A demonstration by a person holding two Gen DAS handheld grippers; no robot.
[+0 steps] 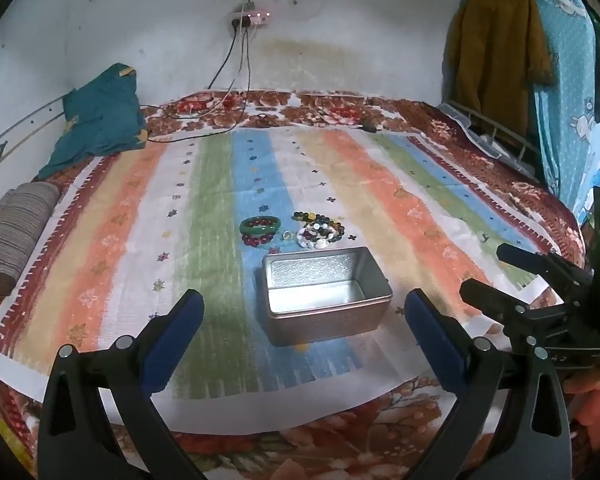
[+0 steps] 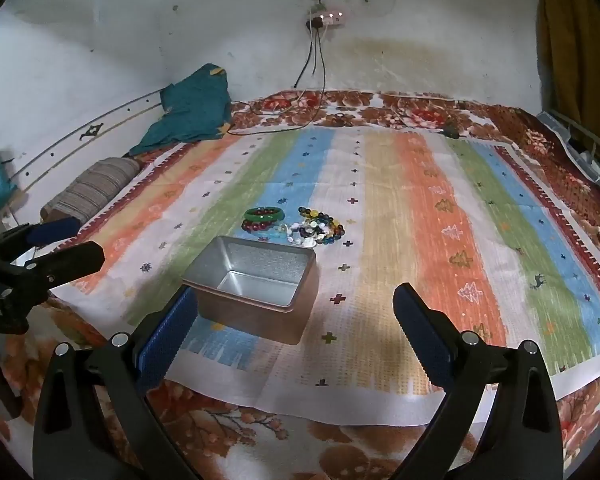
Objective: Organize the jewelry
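Item: open metal tin [image 1: 327, 292], empty, standing on a striped cloth [image 1: 380, 184] spread over a floral bed cover; nothing yet sorted into it. Item: jewelry, lying on the cloth just beyond the tin at its 12 o'clock, in two lots: a green bangle [image 1: 260, 225] resting on dark red beads at 11 o'clock of the tin, and a heap of mixed bead bracelets [image 1: 320, 230] just beside it at 1 o'clock. Item: left gripper [image 1: 304, 312], tongs spread wide and holding nothing, the tin showing between its blue pads. Item: right gripper [image 2: 296, 308], likewise wide apart and empty, hovering short of the tin. Handling note, as a judgement: the step was the first reach; the bangle, rigid and raised, looked the easiest pick, best taken across its rim with one gripper passing over the tin rather than nudging it, while the loose beads would likely need a pinch low into the pile. View notes: the left wrist view alone showed hanging clothes [image 1: 500, 36] at 2 o'clock and the right gripper from the side; the right wrist view alone showed the left gripper at 9 o'clock and the tin's near corner hard against its own left pad.
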